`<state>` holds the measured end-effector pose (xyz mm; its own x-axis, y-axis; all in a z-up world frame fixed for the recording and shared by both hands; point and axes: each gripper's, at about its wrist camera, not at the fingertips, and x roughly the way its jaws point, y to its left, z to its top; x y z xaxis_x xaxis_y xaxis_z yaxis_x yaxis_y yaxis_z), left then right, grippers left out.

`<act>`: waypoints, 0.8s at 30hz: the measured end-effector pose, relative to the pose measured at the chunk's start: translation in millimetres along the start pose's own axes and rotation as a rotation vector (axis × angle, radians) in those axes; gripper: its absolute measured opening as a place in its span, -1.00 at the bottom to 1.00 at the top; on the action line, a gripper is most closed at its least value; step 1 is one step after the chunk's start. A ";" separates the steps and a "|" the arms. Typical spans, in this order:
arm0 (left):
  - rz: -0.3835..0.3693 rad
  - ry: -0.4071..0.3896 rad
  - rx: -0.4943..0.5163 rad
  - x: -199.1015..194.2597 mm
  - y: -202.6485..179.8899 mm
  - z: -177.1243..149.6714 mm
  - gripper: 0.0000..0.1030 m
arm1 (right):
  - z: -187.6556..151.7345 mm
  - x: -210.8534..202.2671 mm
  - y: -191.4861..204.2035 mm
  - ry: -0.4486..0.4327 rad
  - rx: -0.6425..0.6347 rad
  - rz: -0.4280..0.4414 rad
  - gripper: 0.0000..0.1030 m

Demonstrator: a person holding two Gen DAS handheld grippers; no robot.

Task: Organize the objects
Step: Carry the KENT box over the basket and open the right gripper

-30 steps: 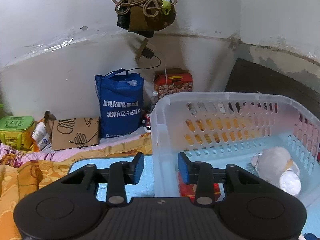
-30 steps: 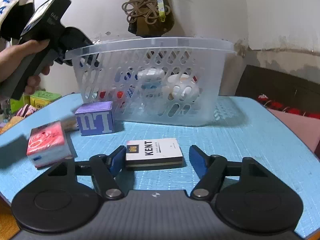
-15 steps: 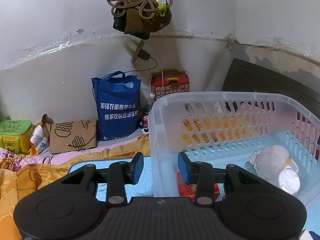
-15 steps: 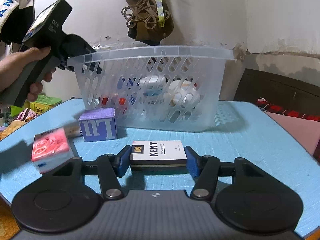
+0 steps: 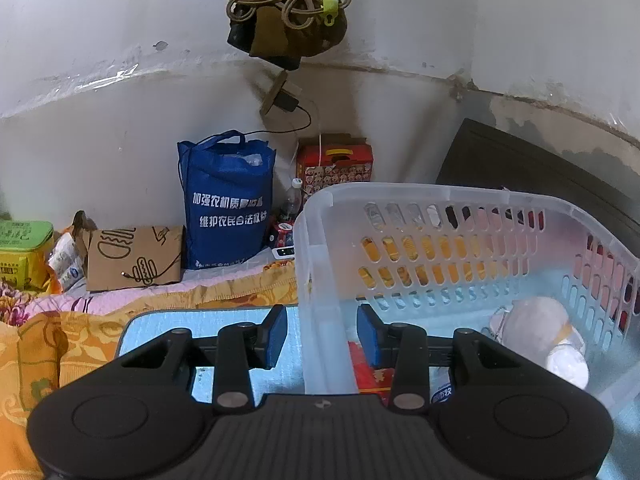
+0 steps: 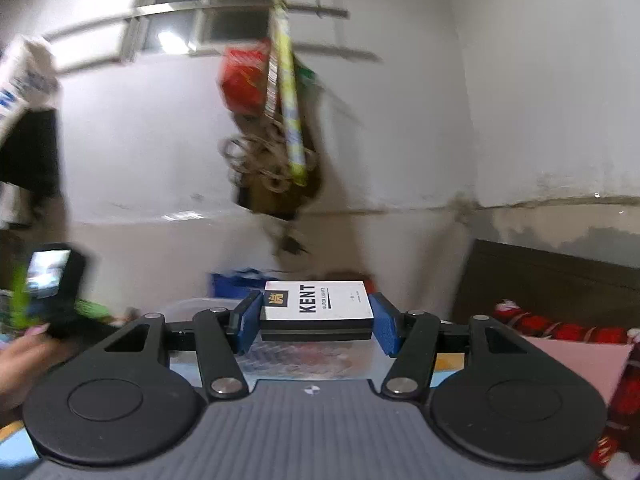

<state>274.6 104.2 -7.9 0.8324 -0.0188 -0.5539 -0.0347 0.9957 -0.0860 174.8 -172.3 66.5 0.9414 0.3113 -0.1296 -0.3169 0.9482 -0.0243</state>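
My right gripper point(image 6: 316, 322) is shut on a white KENT cigarette pack point(image 6: 316, 306) and holds it high in the air, level, above the basket's rim point(image 6: 196, 306), which shows faintly below. My left gripper point(image 5: 322, 334) straddles the near left corner of the translucent plastic basket point(image 5: 440, 196); one finger is outside, the other inside, with a gap on each side of the wall. The basket stands on the blue mat point(image 5: 208, 320) and holds a red box point(image 5: 370, 374) and white wrapped bundles point(image 5: 548, 332).
Behind the mat lie an orange quilt point(image 5: 68, 344), a cardboard box point(image 5: 134, 258), a blue tote bag point(image 5: 228, 200) and a red carton point(image 5: 334, 164). A dark headboard point(image 5: 560, 176) stands at the right. Ropes and a bag point(image 5: 288, 12) hang on the wall. The person's hand point(image 6: 24, 344) is at the left.
My right gripper closed on the KENT pack and lifted it off the mat, up above the basket. My left gripper stayed at the basket corner.
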 end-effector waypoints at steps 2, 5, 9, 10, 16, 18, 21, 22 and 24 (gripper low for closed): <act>-0.006 0.005 -0.016 0.3 1.0 -0.4 -0.14 | 6.2 36.2 -1.5 0.069 0.023 -0.001 0.17; -0.017 0.013 -0.021 0.9 1.7 -0.1 -0.14 | 8.0 69.3 -2.3 0.127 0.056 0.029 0.17; -0.017 0.016 -0.022 1.6 2.1 0.3 -0.13 | 5.5 84.7 -1.5 0.149 0.075 0.050 0.18; -0.015 0.015 -0.021 1.6 2.2 0.6 -0.13 | 4.6 83.8 -2.2 0.149 0.072 0.059 0.18; -0.010 0.011 -0.015 1.4 1.4 0.6 -0.13 | 5.8 83.5 0.0 0.133 0.037 0.075 0.99; -0.011 0.011 -0.013 1.4 1.5 0.6 -0.13 | 4.0 73.1 -0.5 0.100 0.041 0.069 0.99; -0.013 0.010 -0.010 1.3 1.1 0.6 -0.13 | 0.3 56.0 0.5 0.085 0.075 0.078 0.99; -0.014 0.011 -0.010 1.0 0.9 0.6 -0.13 | -3.2 46.2 2.1 0.068 0.086 0.078 0.99; -0.020 0.011 -0.009 0.5 1.4 0.4 -0.13 | -11.6 23.7 8.3 0.041 0.107 0.075 1.00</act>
<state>275.2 105.6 -8.0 0.8267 -0.0395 -0.5612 -0.0236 0.9942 -0.1048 193.1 -157.8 51.7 0.9093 0.3810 -0.1673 -0.3702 0.9243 0.0931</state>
